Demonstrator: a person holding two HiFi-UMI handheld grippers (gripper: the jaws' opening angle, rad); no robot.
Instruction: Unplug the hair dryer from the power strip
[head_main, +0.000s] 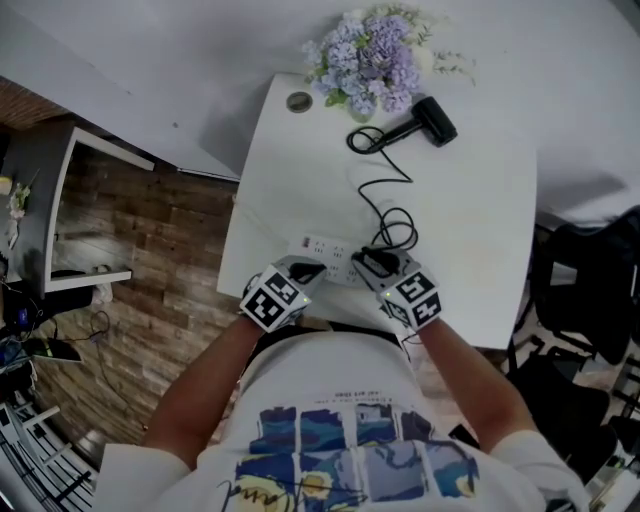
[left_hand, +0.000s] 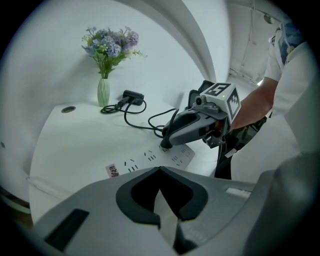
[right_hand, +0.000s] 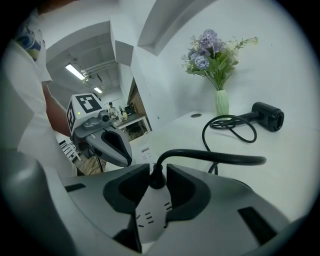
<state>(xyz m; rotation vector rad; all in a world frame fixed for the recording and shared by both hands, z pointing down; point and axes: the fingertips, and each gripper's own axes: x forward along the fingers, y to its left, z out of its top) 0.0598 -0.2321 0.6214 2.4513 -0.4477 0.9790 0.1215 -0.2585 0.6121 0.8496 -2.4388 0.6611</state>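
White table (head_main: 470, 220), black hair dryer (head_main: 425, 122), power strip (head_main: 328, 250), right gripper (right_hand: 158, 172) fingers clasping its plug (right_hand: 155, 183), left gripper (left_hand: 160, 170) fingers together.

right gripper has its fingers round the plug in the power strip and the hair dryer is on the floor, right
No: the hair dryer is on the table, as the head view shows. The right gripper does have its fingers round the plug in the power strip.
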